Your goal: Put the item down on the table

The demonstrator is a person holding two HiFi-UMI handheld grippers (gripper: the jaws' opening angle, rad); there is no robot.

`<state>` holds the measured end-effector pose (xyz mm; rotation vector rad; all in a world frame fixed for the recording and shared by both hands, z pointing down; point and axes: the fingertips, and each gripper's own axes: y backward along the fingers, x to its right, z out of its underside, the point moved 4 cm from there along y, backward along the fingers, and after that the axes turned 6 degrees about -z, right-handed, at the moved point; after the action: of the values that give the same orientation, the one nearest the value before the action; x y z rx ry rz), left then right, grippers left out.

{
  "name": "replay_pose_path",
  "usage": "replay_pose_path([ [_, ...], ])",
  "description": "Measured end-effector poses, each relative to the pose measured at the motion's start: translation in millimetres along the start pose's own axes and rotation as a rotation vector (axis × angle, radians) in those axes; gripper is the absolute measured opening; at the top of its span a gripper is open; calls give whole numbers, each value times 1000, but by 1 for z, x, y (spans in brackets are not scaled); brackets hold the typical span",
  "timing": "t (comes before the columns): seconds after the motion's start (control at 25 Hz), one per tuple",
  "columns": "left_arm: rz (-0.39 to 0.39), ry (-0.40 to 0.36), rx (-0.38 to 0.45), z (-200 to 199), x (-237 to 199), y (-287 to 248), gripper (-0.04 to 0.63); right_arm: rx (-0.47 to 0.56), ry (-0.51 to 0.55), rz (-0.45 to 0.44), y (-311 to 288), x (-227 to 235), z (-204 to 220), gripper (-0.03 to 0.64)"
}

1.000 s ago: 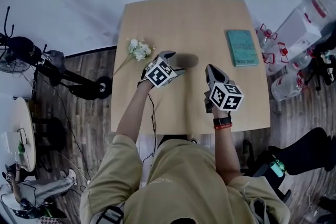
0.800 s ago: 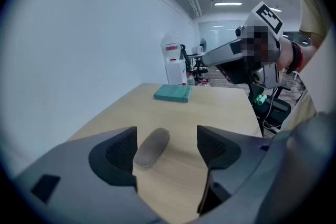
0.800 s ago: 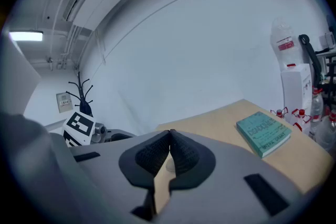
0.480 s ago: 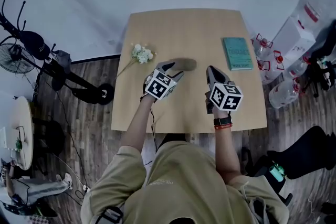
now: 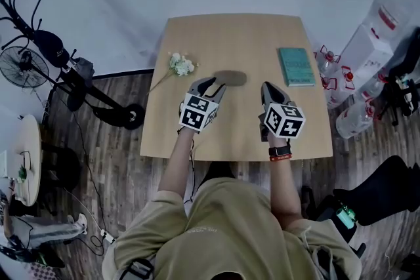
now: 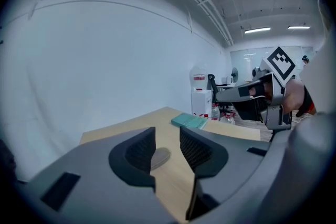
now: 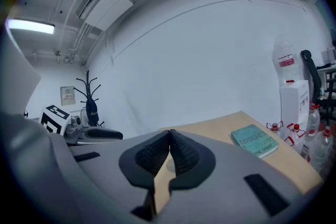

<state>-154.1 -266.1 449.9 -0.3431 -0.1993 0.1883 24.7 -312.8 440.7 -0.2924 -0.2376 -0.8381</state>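
A flat grey-brown oval item point(image 5: 230, 78) lies on the wooden table point(image 5: 230, 36), near its middle. My left gripper point(image 5: 209, 84) hovers just short of the item's near-left end, apart from it. Its jaws are closing with a gap still showing and nothing between them. In the left gripper view point(image 6: 167, 132) the item point(image 6: 160, 155) shows on the table beyond the gap. My right gripper point(image 5: 267, 86) hangs to the item's right with pads together, empty point(image 7: 170, 135).
A teal book point(image 5: 296, 66) lies at the table's right side, and a sprig of white flowers point(image 5: 178, 65) at its left edge. Large water bottles point(image 5: 357, 42) stand on the floor to the right. A fan point(image 5: 23, 66) and a coat stand are on the left.
My left gripper has drawn back toward the person, away from the oval item, and its jaws have narrowed. The item stays on the table. The right gripper has barely moved.
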Motion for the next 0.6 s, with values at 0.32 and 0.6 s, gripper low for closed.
replay_pose_path([
  [0.32, -131, 105, 85, -4, 7, 40, 111, 13, 37, -2, 24, -10, 4, 15],
  [0.6, -195, 184, 132, 3, 13, 62, 71, 26, 56, -9, 39, -16, 8, 15],
])
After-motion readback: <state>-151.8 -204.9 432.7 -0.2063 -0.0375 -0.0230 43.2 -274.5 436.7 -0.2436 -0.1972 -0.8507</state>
